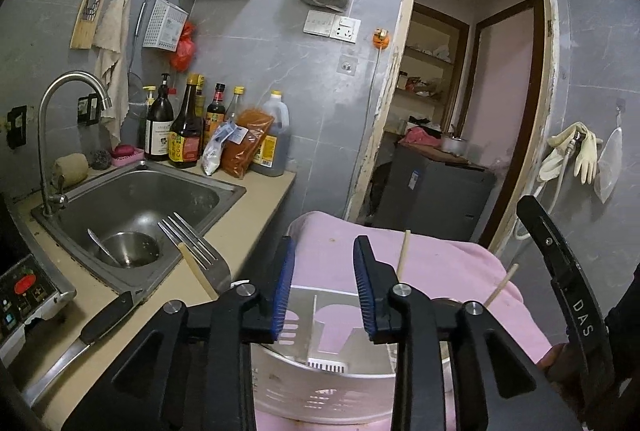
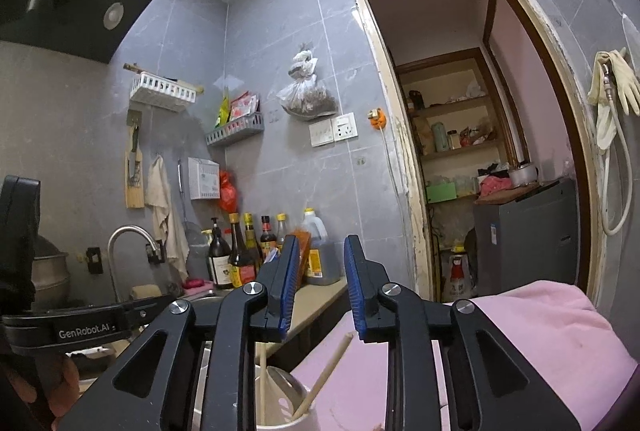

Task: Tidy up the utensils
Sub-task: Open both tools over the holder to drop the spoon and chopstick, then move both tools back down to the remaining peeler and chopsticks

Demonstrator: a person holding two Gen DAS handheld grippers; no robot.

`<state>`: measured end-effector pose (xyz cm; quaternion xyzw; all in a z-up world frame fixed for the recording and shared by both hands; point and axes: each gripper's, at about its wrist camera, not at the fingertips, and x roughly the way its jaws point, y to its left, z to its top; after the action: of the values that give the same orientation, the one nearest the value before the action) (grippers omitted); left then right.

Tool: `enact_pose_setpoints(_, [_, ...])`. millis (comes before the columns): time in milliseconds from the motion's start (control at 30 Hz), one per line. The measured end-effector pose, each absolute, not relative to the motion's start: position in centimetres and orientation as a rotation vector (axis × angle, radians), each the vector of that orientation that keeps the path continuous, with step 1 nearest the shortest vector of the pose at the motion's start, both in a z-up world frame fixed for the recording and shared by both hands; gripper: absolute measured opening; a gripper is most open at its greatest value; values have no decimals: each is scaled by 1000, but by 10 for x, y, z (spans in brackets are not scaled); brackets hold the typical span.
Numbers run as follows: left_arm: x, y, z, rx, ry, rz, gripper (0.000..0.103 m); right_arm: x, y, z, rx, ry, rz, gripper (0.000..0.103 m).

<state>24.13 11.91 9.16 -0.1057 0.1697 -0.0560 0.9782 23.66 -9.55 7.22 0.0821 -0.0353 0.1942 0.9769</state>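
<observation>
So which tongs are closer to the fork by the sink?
Left. The left tongs hang open just right of the fork on the counter edge. The right tongs sit farther right, over the pink cloth.

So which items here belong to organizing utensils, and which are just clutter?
Job:
white utensil holder
chopsticks
fork
knife
spoon

Lying about:
sauce bottles
rubber gloves
pink cloth
</observation>
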Motion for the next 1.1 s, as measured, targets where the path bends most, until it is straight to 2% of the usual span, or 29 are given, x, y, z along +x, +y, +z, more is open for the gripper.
enact_pose_setpoints(133, [238, 116, 95, -219, 333, -126, 32, 232, -104, 76, 174, -70, 391, 30])
enact_pose_setpoints(267, [229, 107, 102, -209, 290, -143, 41, 220, -118, 82, 166, -87, 375, 48])
enact_pose_setpoints(367, [220, 97, 106, -203, 258, -162, 52, 211, -133, 87, 153, -96, 353, 57])
enact_pose_setpoints(433, [214, 91, 109, -203, 237, -177, 65, 205, -143, 89, 143, -94, 335, 67])
enact_pose_setpoints(500, [208, 83, 110, -197, 214, -197, 72, 198, -156, 91, 143, -96, 311, 83])
enact_pose_setpoints(633, [199, 61, 110, -159, 189, -233, 86, 186, -179, 92, 114, -92, 254, 91])
enact_pose_setpoints(700, [194, 49, 108, -141, 174, -245, 92, 180, -189, 90, 99, -85, 227, 103])
enact_pose_setpoints(800, [189, 29, 102, -103, 158, -267, 95, 170, -207, 86, 83, -82, 194, 103])
enact_pose_setpoints(1100, [194, -28, 73, -15, 244, -367, 95, 156, -254, 71, 21, -9, 116, 103])
